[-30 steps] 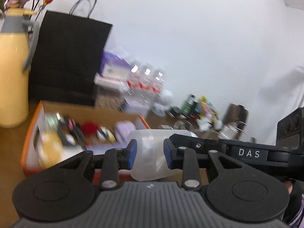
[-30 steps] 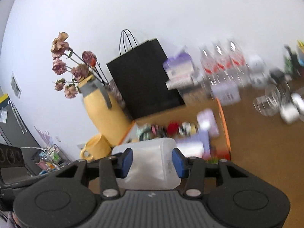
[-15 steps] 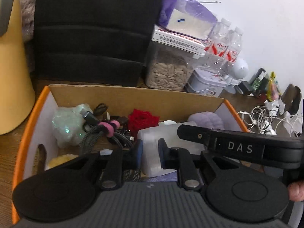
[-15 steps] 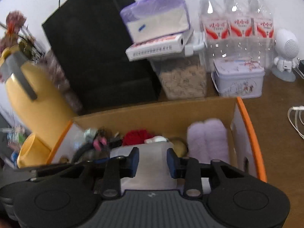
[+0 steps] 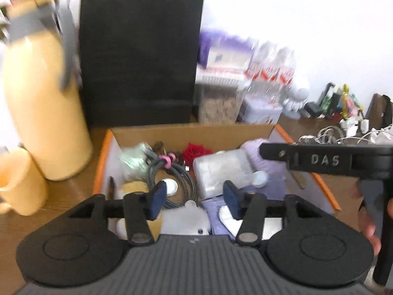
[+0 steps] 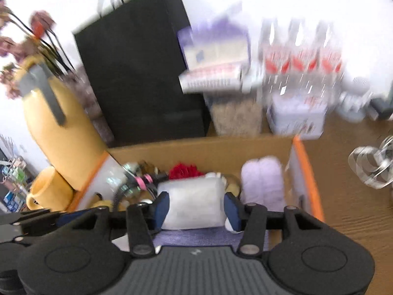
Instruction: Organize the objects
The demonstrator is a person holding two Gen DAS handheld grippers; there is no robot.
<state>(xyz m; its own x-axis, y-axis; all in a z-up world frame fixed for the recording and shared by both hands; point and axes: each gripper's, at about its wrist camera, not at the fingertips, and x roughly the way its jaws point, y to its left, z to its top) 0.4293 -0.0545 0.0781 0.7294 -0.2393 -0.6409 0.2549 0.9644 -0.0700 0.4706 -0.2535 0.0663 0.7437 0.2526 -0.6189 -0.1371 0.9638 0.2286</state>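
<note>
A translucent white plastic bottle (image 5: 222,172) lies on its side inside the orange-edged cardboard box (image 5: 196,132), among cables, a red flower and a purple plush item. My left gripper (image 5: 195,200) is open and empty above the box's near part, short of the bottle. My right gripper (image 6: 196,210) is open with its blue pads on either side of the bottle (image 6: 194,201); the frame is blurred, and the jaws look just clear of it. The box (image 6: 304,172) sits below both grippers.
A yellow jug (image 5: 41,103) and yellow mug (image 5: 17,179) stand left of the box. A black paper bag (image 5: 140,56), tissue pack, seed jar, water bottles (image 5: 272,73) and a tin stand behind it. Cables and small items (image 5: 343,127) lie at the right.
Both grippers carried the bottle down into the box, then opened and let it go. Both have since pulled back and up; the bottle lies in the box.
</note>
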